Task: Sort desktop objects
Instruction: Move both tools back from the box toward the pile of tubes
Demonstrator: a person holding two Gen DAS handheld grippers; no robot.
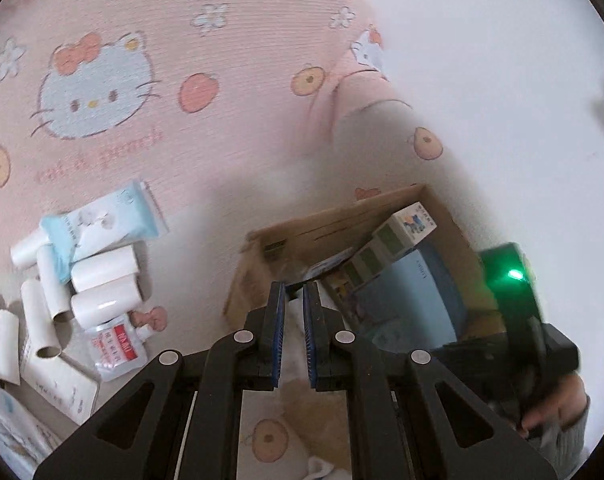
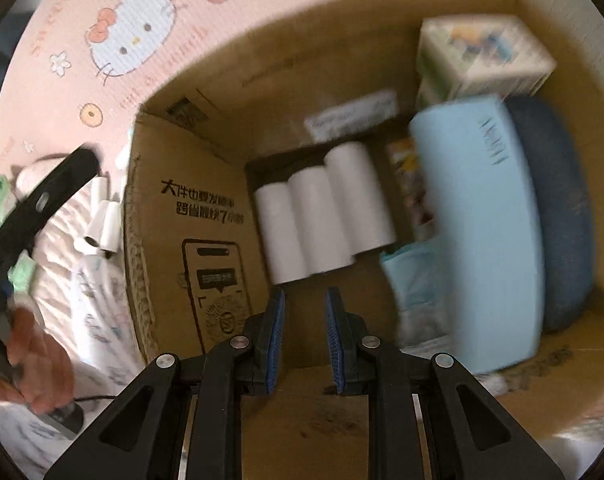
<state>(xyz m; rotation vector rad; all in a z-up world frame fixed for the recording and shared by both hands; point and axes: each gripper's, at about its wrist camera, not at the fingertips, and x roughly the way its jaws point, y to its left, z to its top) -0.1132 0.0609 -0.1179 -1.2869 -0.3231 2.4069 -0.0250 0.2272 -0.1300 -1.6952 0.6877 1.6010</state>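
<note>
My left gripper is shut on a soft white item pinched between its blue pads; what the item is I cannot tell. It hangs above the pink cartoon-cat mat, just left of the open cardboard box. My right gripper points straight down into that cardboard box, its jaws nearly together with nothing between them. Right below its tips, three white rolls lie side by side on the box floor. More white rolls, a light blue tube and a red-labelled pouch lie piled on the mat.
The box also holds a light blue case, a dark blue pouch and a white-green carton. A hand holds the other gripper's black frame left of the box. A white box lies by the pile.
</note>
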